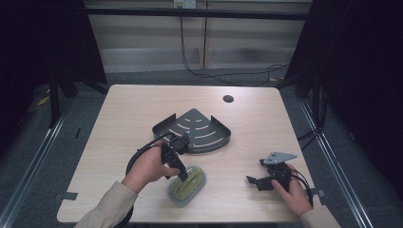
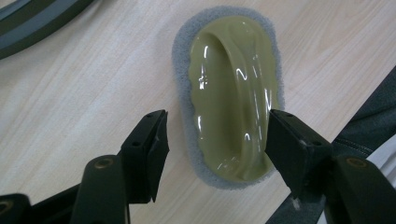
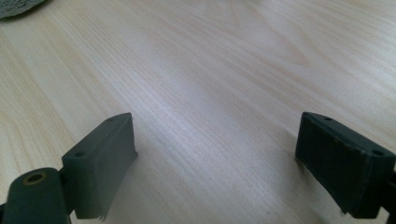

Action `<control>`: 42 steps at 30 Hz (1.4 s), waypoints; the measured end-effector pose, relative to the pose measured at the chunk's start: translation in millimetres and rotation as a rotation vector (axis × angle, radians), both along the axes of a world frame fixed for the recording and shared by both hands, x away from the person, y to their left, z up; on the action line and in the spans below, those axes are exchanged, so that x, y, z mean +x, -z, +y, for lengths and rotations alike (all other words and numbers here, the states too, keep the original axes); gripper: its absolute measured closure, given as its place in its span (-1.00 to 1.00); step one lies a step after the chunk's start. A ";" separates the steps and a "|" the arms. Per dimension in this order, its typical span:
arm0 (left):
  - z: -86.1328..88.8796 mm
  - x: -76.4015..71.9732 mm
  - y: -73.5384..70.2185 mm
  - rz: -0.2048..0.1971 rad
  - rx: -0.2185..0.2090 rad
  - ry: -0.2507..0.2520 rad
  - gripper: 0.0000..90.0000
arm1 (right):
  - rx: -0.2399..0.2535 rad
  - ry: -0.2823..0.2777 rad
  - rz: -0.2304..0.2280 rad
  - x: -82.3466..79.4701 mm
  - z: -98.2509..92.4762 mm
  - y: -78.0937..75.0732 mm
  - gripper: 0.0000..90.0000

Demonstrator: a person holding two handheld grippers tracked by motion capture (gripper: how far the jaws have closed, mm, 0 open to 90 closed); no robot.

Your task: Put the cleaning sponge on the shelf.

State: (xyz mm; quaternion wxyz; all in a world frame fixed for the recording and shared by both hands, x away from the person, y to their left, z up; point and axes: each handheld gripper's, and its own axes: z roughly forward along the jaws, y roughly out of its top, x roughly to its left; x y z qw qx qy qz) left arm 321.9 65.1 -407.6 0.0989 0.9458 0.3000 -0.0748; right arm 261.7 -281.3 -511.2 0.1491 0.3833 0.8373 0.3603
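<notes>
Closest to the person, the left gripper (image 1: 183, 175) is right over the scrubbing pad (image 1: 187, 185), which lies flat on the table (image 1: 128, 114) near the front edge, a bit left of centre. In the left gripper view the jaws stand apart, one on each side of the near end of the pad (image 2: 229, 93), and neither looks like it's pressing on anything yet. The pad has a glossy olive plastic top with a raised ridge handle down the middle and a grey spongy rim around it.

To my eye the step is grabbing the pad, and the thing to grab is that ridge, not the foam (the foam would just squish and let the pad flop). I'd drop straight down so both jaws land beside the ridge, centre them, then close slowly. Shiny plastic tends to be slippery, so a square bite matters more than a hard one.

Over on the right, the right gripper (image 1: 266, 180) hangs low over bare wood, well apart from the pad, jaws wide apart with nothing between them.

Further back, mid-table, sits a dark slotted corner rack (image 1: 192, 130), just beyond the left hand (image 1: 145, 168). I'd guess that's where the pad ends up.
</notes>
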 end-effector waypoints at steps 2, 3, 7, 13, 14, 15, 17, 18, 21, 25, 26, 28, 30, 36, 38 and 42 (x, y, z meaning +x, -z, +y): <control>-2.2 -0.8 0.8 0.003 -0.001 -0.003 -0.13 | 0.000 0.001 -0.001 0.0 0.2 0.1 -0.75; -3.2 -1.1 0.9 0.005 0.003 -0.002 -0.13 | 0.000 0.000 -0.001 0.0 0.2 0.1 -0.75; -6.2 -1.5 1.0 0.015 0.002 -0.001 -0.09 | 0.000 0.001 -0.001 -0.1 0.3 0.1 -0.75; -9.9 -2.8 3.9 0.030 0.000 -0.016 -0.01 | -0.001 0.002 -0.001 -0.1 0.3 0.1 -0.75; -10.5 -3.0 4.6 0.036 0.003 -0.018 0.01 | -0.001 0.001 -0.001 -0.1 0.3 0.1 -0.75; -11.1 -3.4 5.9 0.037 0.003 -0.019 0.01 | 0.000 0.002 -0.001 -0.1 0.3 0.1 -0.75; -11.9 -3.6 7.7 0.047 0.005 -0.019 0.02 | 0.000 0.002 -0.001 -0.1 0.3 0.1 -0.75; -12.2 -4.0 8.7 0.048 0.006 -0.023 0.03 | -0.001 0.002 -0.001 -0.1 0.3 0.1 -0.75; -12.6 -4.4 11.8 0.049 0.002 -0.026 0.05 | -0.001 0.002 -0.001 -0.1 0.3 0.1 -0.75; -13.2 -4.9 15.2 0.054 0.003 -0.025 0.11 | -0.001 0.002 -0.001 -0.1 0.3 0.1 -0.75; -13.9 -5.5 15.9 0.055 0.005 -0.027 0.13 | -0.001 0.002 -0.001 -0.1 0.4 0.1 -0.75; -15.2 -5.9 16.9 0.058 0.004 -0.024 0.19 | 0.000 0.002 -0.001 -0.1 0.3 0.1 -0.75; -16.6 -6.7 18.0 0.055 0.003 -0.025 0.24 | -0.001 0.002 -0.001 -0.1 0.3 0.1 -0.75; -19.4 -6.8 19.9 0.068 -0.003 -0.030 0.47 | -0.001 0.002 -0.001 -0.1 0.3 0.1 -0.75; -19.8 -6.7 19.4 0.066 0.002 -0.033 0.55 | -0.001 0.002 0.000 -0.1 0.3 0.1 -0.75; -19.2 -5.9 19.5 0.072 0.007 -0.033 0.59 | -0.001 0.002 -0.001 -0.1 0.3 0.1 -0.75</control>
